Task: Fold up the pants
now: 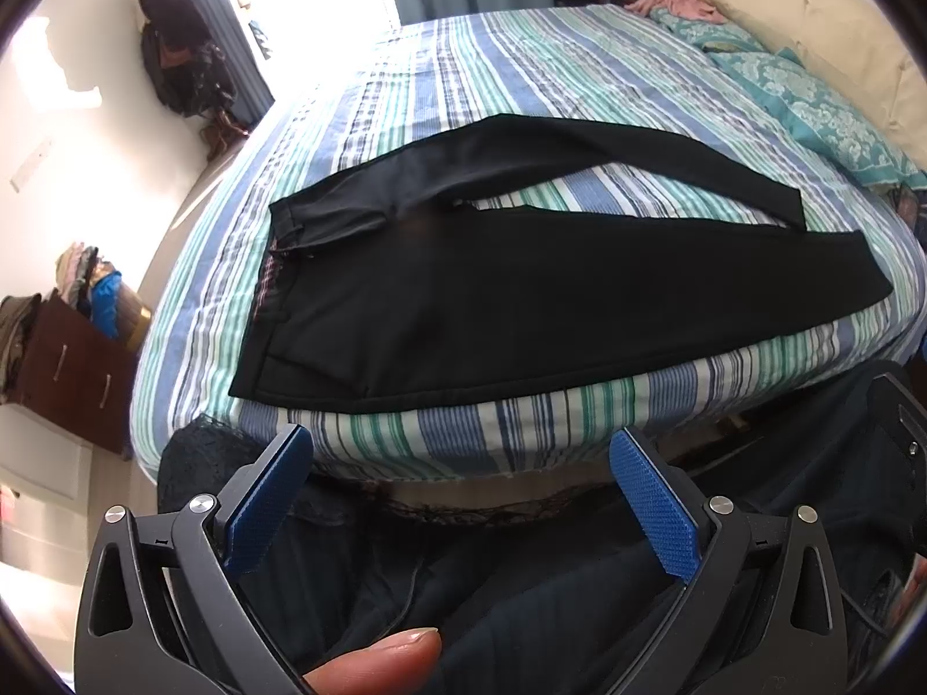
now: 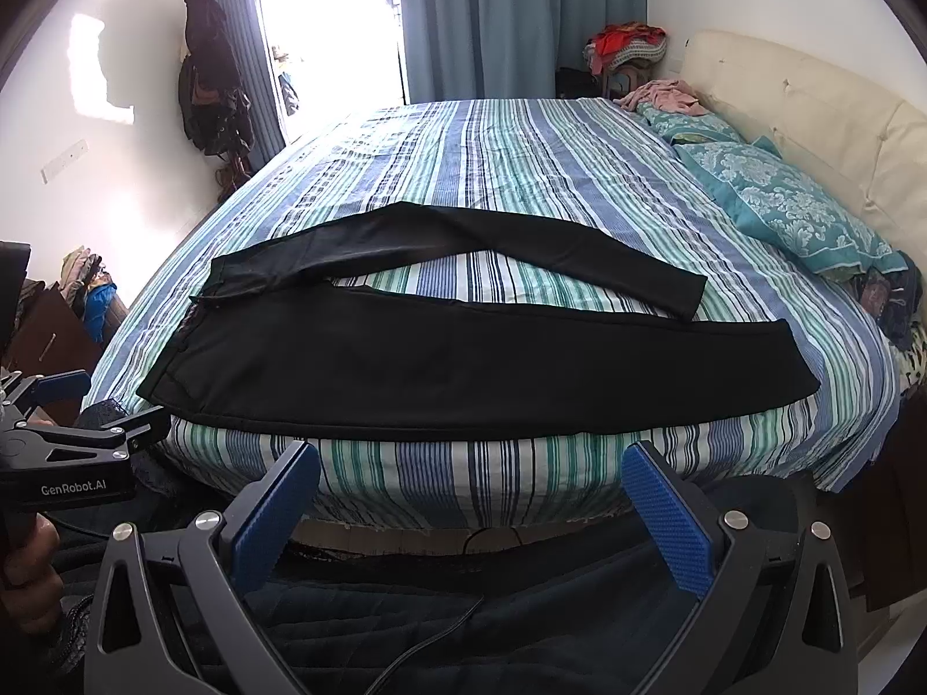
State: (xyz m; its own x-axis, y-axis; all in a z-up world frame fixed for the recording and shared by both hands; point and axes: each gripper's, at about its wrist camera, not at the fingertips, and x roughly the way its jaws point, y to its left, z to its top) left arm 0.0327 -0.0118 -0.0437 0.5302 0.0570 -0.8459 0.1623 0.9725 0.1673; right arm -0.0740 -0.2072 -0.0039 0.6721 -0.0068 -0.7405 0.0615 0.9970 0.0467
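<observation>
- Black pants [image 2: 463, 359] lie flat and unfolded on the striped bed [image 2: 510, 162], along its near edge.
- Waistband toward the bed's left edge, leg ends toward the right edge by the pillows [image 2: 788, 202].
- Near leg runs straight along the near edge; far leg angles away, a wedge of striped sheet showing between the two.
- Far leg's cuff ends short of the near leg's cuff, just beside its far edge.
- Left gripper [image 1: 460, 446] hangs off the bed in front of the near edge, blue pads [image 1: 654, 498] spread wide, nothing between them, clear of the pants.
- A fingertip [image 1: 382, 657] shows at the bottom of the left wrist view.
- Right gripper [image 2: 472, 460] also held in front of the near edge, jaws wide apart, empty, not touching the pants.
- In the right wrist view the left gripper sits at the left side, a hand [image 2: 26, 573] on its handle.
- Headboard [image 2: 811, 110] on the bed's right side, curtains [image 2: 521, 17] behind the far edge, dresser [image 1: 75, 365] left of the bed.
</observation>
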